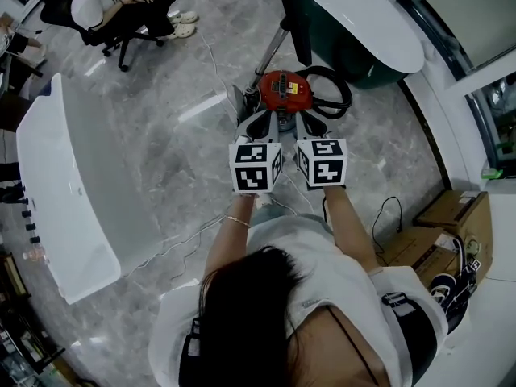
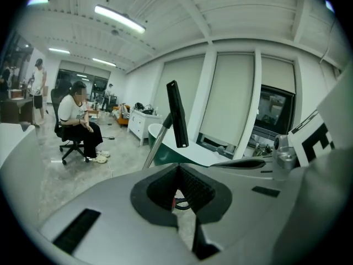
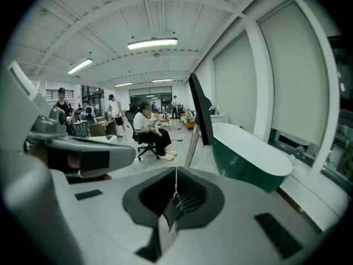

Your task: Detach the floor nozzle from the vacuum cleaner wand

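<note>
- Red vacuum canister [image 1: 284,91] stands on the grey marble floor [image 1: 161,135], and we place everything else from it. Its metal wand [image 1: 272,48] leans up and away from the canister and ends in a flat black piece [image 1: 297,22]. We judge that piece to be the floor nozzle, not yet detached.
- Our left hand-held gripper [image 1: 260,124] and right hand-held gripper [image 1: 311,124] hover side by side on our side of the canister. Both have their jaws pressed together with nothing between them, and neither touches the wand.
- The jaws must part before either can take hold. Reaching in as they are would only nudge the wand.
- No support for the leaning wand is visible. If we tug the nozzle without steadying the tube, we expect the wand to swing or the canister to tip.
- A black hose [image 1: 334,87] loops just right of the canister and could snag a gripper coming in from that side.
- The green-and-white bathtub [image 1: 363,35] lies beyond and right of the canister, close beside the nozzle, so pulling off that way risks striking its rim.
- Left of the canister the floor lies open as far as the white tub [image 1: 64,184]. The seated person [image 1: 113,6] is far beyond on the left, well apart.
</note>
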